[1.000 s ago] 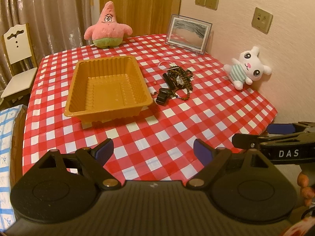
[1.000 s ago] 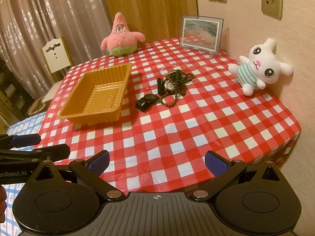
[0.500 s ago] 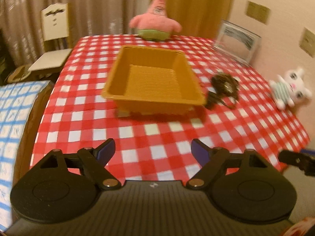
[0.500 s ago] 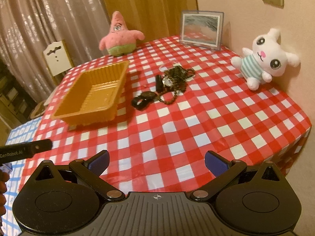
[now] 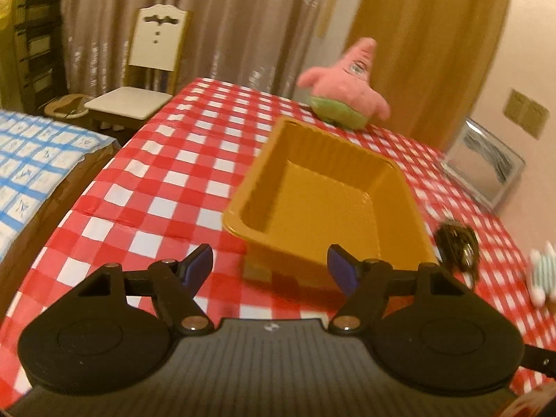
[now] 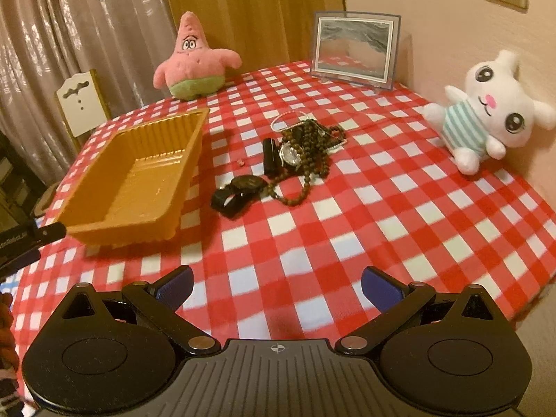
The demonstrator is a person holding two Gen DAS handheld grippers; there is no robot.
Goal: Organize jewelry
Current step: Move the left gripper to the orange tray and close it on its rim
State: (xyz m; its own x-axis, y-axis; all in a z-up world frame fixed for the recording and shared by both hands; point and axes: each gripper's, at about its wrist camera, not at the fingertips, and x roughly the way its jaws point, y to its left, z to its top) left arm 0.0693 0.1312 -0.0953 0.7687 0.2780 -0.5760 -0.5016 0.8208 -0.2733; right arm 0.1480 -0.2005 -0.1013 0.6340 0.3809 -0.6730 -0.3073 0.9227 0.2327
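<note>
Over the last second the left gripper point(image 5: 270, 267) has swung from the table's near edge to face the empty orange tray point(image 5: 396, 170), jaws wide, holding nothing; the likely intent is to steady it. The right gripper point(image 6: 277, 286), also wide and empty, has edged toward the jewelry pile point(image 6: 302, 149), which lies just right of the tray. Bare checked tablecloth point(image 6: 399, 215) leaves free approach; the black watch point(image 6: 239, 191) lies nearest.
</note>
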